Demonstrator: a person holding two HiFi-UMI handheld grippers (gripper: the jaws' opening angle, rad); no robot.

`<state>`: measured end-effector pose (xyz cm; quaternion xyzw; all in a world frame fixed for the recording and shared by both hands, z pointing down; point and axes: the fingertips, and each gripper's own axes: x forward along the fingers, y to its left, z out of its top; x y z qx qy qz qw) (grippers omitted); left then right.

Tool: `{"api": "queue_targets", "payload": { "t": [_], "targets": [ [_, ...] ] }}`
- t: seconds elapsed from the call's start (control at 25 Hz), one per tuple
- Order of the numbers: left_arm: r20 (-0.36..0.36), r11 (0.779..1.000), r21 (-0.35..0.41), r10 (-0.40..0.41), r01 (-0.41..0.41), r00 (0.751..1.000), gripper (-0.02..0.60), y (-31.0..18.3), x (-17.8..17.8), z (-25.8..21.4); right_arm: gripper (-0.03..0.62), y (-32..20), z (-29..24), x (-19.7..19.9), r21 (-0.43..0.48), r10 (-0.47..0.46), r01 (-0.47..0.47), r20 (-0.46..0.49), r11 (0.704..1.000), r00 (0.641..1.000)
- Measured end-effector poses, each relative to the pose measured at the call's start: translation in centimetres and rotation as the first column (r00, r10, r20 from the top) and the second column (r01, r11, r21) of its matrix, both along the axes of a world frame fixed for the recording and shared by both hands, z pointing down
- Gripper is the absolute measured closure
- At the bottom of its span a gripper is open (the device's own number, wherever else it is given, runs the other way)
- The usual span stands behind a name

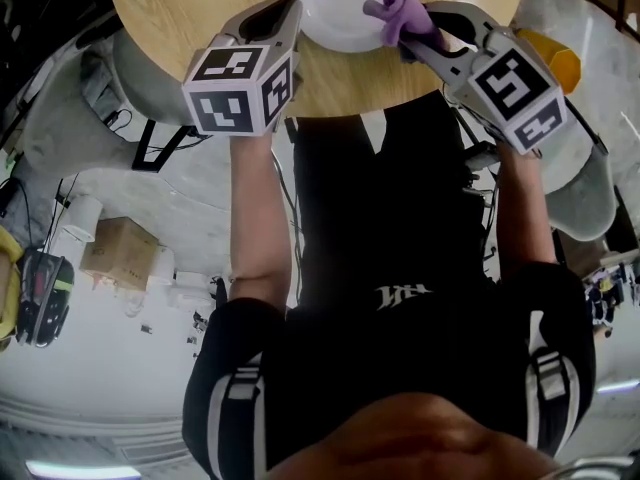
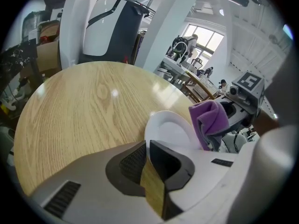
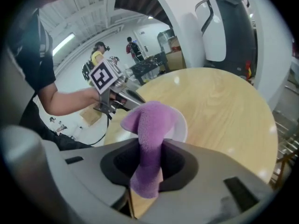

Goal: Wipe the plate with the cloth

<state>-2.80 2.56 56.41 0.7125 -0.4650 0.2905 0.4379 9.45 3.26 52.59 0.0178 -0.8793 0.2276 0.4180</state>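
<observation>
We see a round, glossy white ceramic plate [image 1: 338,10] [image 2: 169,130] [image 3: 181,126], plain and unmarked, with a round pale wooden table [image 1: 190,8] beneath it. The left gripper [image 1: 293,10] [image 2: 147,146] has its jaws nearly together, pinching the plate's left rim. The right gripper [image 1: 412,38] [image 3: 148,149] is clamped on a crumpled purple fleece cloth [image 1: 400,6] [image 2: 209,118] [image 3: 152,120], which stands over the plate's right rim. The head view's top edge cuts off the plate's far side. We cannot tell whether the plate rests flat, or whether the cloth touches it.
</observation>
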Motion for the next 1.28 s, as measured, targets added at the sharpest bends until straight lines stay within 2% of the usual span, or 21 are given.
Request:
{"api": "queue_targets", "payload": {
  "t": [0.2,0.36,0.56,0.84,1.0,1.12,1.28],
  "targets": [
    [0.006,1.000,-0.006,0.001,-0.001,1.000,0.554,0.1,0.0,0.1,0.494,5.2,-0.1,-6.1,-0.113,-0.065,0.079,0.121,0.990,0.990],
    [0.008,1.000,-0.003,0.003,-0.003,1.000,0.554,0.1,0.2,0.0,0.494,6.8,2.1,-7.1,-0.132,-0.108,0.120,0.092,0.984,0.990],
    [0.008,1.000,0.002,0.004,-0.004,1.000,0.551,0.2,-0.2,0.1,0.494,5.2,2.4,-4.1,-0.123,-0.071,0.076,0.045,0.989,0.996],
    [0.011,1.000,0.006,0.007,-0.007,1.000,0.551,0.4,0.1,0.2,0.494,1.7,3.0,3.3,-0.073,0.044,-0.049,-0.067,0.996,0.997],
    [0.004,1.000,0.003,0.005,-0.005,1.000,0.552,0.6,0.6,0.2,0.494,1.5,3.5,5.5,-0.085,0.065,-0.075,-0.109,0.994,0.992],
    [0.003,1.000,0.005,0.004,-0.004,1.000,0.554,-1.4,-0.8,-0.4,0.494,-0.5,2.4,3.7,-0.104,0.057,-0.064,-0.064,0.993,0.996],
    [-0.002,1.000,0.010,0.002,-0.002,1.000,0.551,-4.7,-5.7,-2.3,0.494,-5.7,-2.5,-2.1,-0.142,0.120,-0.103,0.112,0.984,0.986]
  ]
}}
